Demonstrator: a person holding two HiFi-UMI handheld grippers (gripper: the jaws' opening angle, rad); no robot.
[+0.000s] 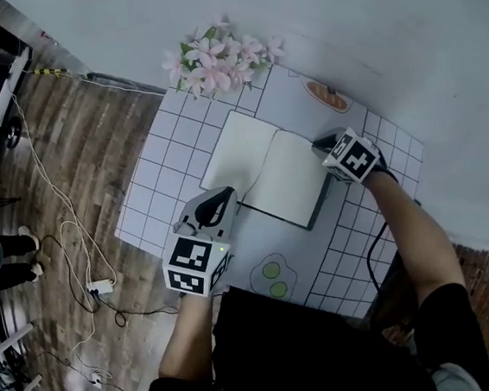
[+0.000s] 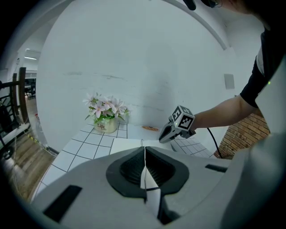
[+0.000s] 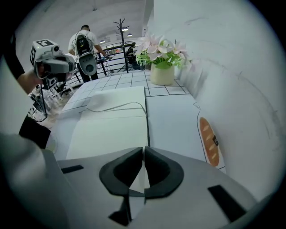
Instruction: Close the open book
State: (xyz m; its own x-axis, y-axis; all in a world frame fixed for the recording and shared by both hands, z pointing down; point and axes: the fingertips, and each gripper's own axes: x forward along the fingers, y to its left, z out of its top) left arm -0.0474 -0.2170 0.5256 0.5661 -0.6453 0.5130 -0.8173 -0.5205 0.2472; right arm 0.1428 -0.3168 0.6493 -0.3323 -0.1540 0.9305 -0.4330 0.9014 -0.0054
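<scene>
An open book with blank white pages lies flat on the grid-patterned table. My right gripper is at the book's far right corner, pointing steeply down. In the right gripper view its jaws are closed together on the book's dark right edge. My left gripper hovers at the near edge of the left page, shut, with nothing visibly between its fingers. In the left gripper view the book lies just beyond the jaws, and the right gripper shows past it.
A pot of pink flowers stands at the table's far corner, behind the book. A bread picture is printed near the wall and a green one near me. Cables trail on the wooden floor to the left. A person stands far off.
</scene>
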